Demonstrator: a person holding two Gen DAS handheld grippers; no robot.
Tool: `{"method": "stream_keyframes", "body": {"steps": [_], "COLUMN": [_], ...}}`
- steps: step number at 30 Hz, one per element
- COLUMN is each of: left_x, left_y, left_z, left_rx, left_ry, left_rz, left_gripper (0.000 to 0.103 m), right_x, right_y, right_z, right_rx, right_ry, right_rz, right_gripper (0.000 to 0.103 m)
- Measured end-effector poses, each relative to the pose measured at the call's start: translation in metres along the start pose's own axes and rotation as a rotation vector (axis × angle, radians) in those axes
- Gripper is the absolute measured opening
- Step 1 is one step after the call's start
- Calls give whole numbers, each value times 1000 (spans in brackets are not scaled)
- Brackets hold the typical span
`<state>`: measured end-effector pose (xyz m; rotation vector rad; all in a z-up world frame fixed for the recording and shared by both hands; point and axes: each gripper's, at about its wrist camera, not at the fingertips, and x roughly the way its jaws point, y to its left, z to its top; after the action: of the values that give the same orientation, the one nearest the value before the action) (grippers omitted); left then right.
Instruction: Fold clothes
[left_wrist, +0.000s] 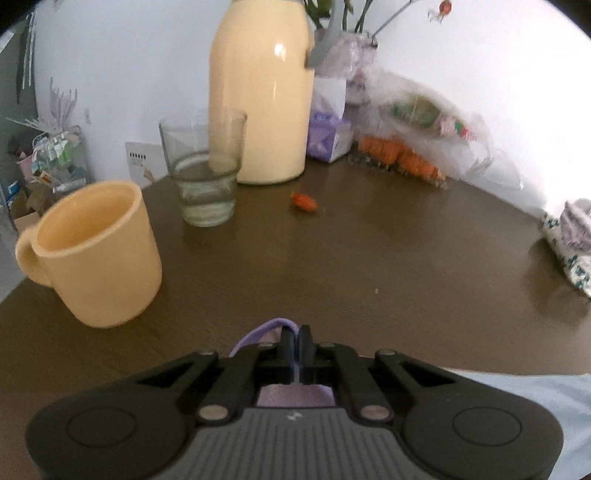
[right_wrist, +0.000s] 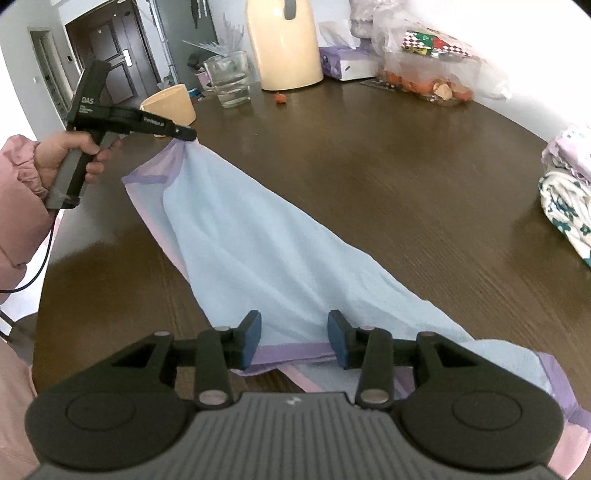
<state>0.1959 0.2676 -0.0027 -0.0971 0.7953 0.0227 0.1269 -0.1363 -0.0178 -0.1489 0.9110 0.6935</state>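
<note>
Nearest me, my right tool (right_wrist: 294, 338) stands open, its two blue pads wide apart, hovering just over the near purple hem of the light blue garment (right_wrist: 258, 243). The hem runs across the gap between the pads, but neither pad presses on it as far as I can see. The garment lies stretched along the dark wooden surface (right_wrist: 406, 177), running from my right tool away toward my left one, with purple trim along its edges and a pink layer showing beneath.

My left tool (left_wrist: 297, 338) is closed tight on the far corner of the garment; a loop of purple trim sticks out between and beside the clamped pads. In the right wrist view that corner is lifted off the surface, bunched at the tip of the left tool, which my left hand (right_wrist: 70, 155) grips by its handle.

Beyond the left tool sits a pale yellow mug (left_wrist: 92, 254), then a glass (left_wrist: 203, 166) with a little water, and behind it a tall cream jug (left_wrist: 258, 92). A small red object (left_wrist: 304, 201) lies on the surface near the jug; it is too blurred to name. Further back are a purple tissue box (left_wrist: 328, 136) and a plastic bag (left_wrist: 424, 122) over something orange. At the far right edge lies a pile of folded printed cloth (right_wrist: 569, 199).
</note>
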Motion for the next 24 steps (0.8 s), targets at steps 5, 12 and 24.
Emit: {"method": "stream_keyframes", "body": {"steps": [5, 12, 24], "left_x": [-13, -64, -64], "left_y": [5, -37, -81], "left_z": [-8, -34, -58], "left_rx": [-31, 209, 395], "left_ry": [-5, 1, 41], "left_rz": [-13, -213, -270], "left_gripper": [24, 42, 44], "right_x": [-18, -16, -4], "right_y": [-3, 30, 58], "right_z": [0, 2, 26], "right_rx": [31, -146, -417], "right_ry": [-48, 8, 53], "right_rz": [20, 32, -148], "right_gripper": [42, 46, 6]}}
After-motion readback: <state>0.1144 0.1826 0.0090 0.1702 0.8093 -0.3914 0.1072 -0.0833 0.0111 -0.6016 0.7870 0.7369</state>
